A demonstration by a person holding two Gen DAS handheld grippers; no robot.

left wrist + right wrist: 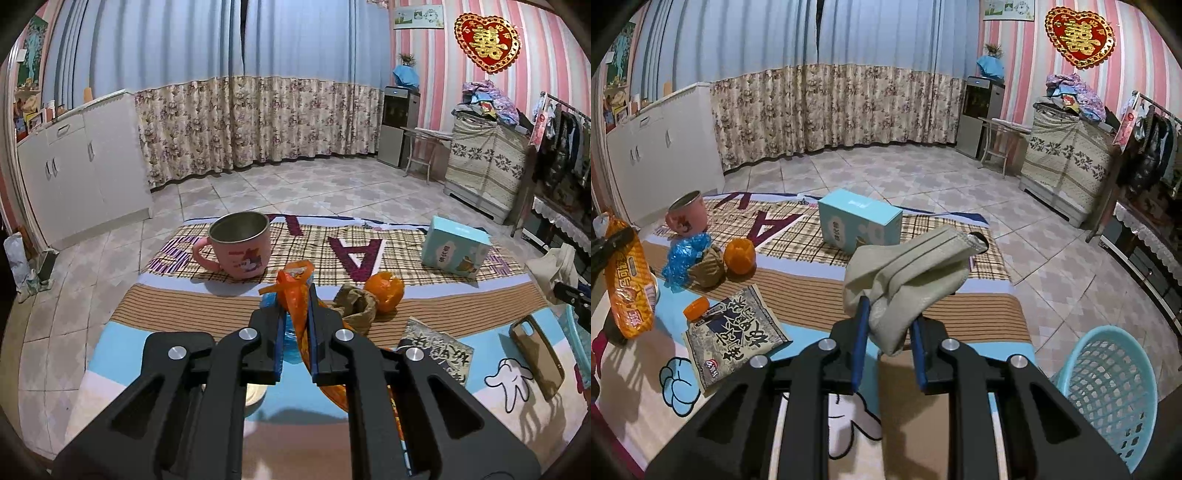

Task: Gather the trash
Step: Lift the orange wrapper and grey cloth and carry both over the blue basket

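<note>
- Two grips are live at once, so you have two loads that can slip.
- Your right gripper (pixel 886 325) is clamped on a beige fabric pouch (pixel 905 273). The cloth is soft and folded, with stitched seams, and it bulges above the pads, so most of its bulk sits outside the pinch and could slide out if you swing it.
- The light-blue plastic basket (pixel 1108 391) stands low and to the right of that pouch, off the table edge. Its wall is a lattice of holes. Release too early and, in my judgement, the pouch lands on the floor tiles.
- Your left gripper (pixel 295 321) is closed tight on an orange snack wrapper (pixel 295 295). The film is thin, glossy and crinkled, likely slippery, and it may tear or pull free.
- Left of the pouch in the right wrist view lie more scraps: a flat printed packet (pixel 735 332), an orange cap (pixel 696 308), crumpled blue plastic (pixel 683 258), a brown paper ball (pixel 709 269) and an orange peel (pixel 738 254).
- Beyond them stand a pink mug (pixel 687 218) and a teal box (pixel 860 221), hard and upright. A wide sweep could topple the mug.
</note>
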